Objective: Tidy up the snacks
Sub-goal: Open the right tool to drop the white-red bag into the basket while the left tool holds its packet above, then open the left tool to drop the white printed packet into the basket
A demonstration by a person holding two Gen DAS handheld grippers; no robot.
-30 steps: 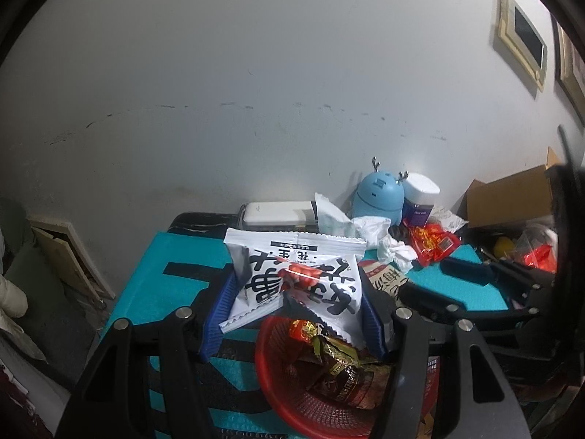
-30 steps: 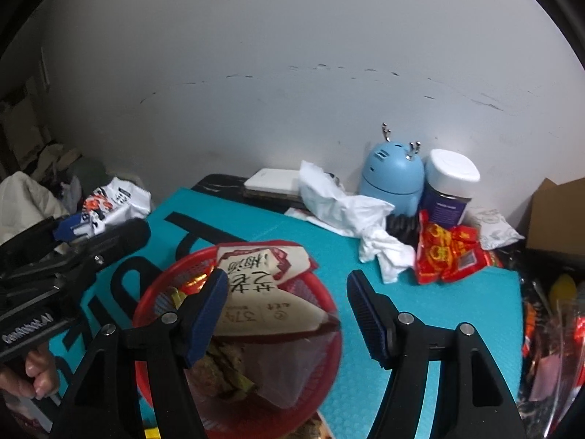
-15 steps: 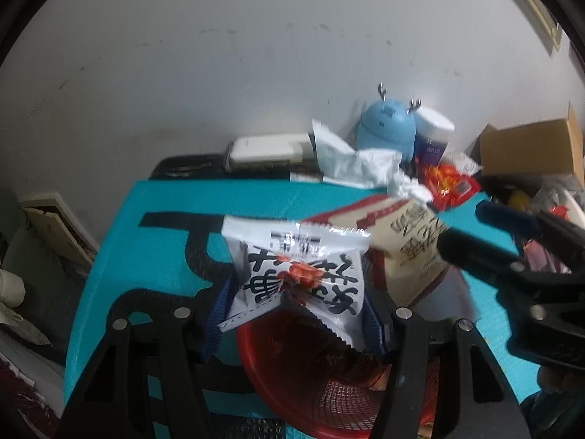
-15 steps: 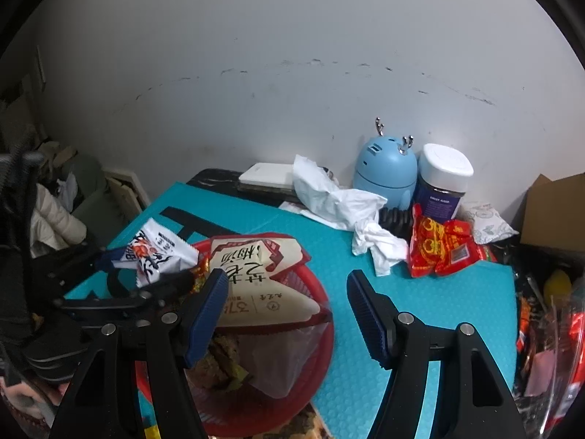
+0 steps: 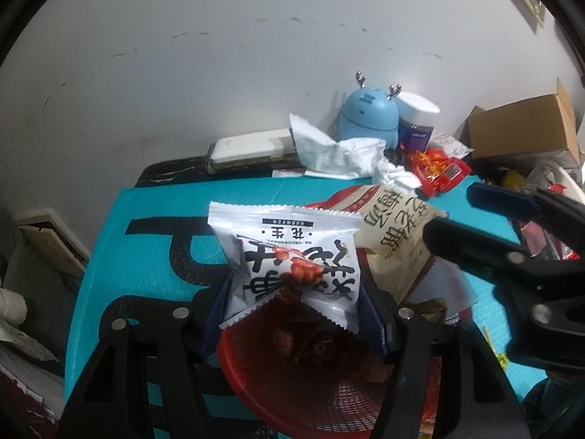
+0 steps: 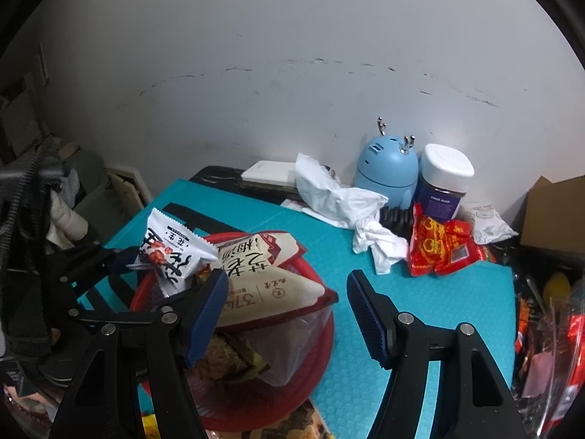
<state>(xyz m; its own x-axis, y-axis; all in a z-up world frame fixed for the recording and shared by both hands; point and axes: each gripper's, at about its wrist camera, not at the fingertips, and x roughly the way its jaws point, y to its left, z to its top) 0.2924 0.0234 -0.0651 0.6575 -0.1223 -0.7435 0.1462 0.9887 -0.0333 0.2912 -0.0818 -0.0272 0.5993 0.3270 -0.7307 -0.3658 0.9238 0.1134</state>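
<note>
A white snack packet (image 5: 292, 256) with black characters sits between the blue pads of my left gripper (image 5: 296, 314), just above the near rim of the red mesh basket (image 5: 256, 398). The jaws are opening, but the pads still touch the packet's sides. In the right wrist view the same packet (image 6: 172, 252) hangs over the basket's (image 6: 237, 236) left edge. A beige packet (image 6: 263, 285) lies on top of darker snacks in the basket. My right gripper (image 6: 289, 311) hovers open over the basket's right side, holding nothing.
The basket rests on a teal mat (image 6: 420, 311). Behind it are crumpled tissues (image 6: 343, 201), a blue gadget (image 6: 387, 168), a white-lidded jar (image 6: 444, 183) and red snack packets (image 6: 442, 248). A cardboard box (image 5: 523, 128) stands at the far right.
My left gripper has come down and in over the basket with the white packet and tipped further downward. The right gripper has stayed where it was.
</note>
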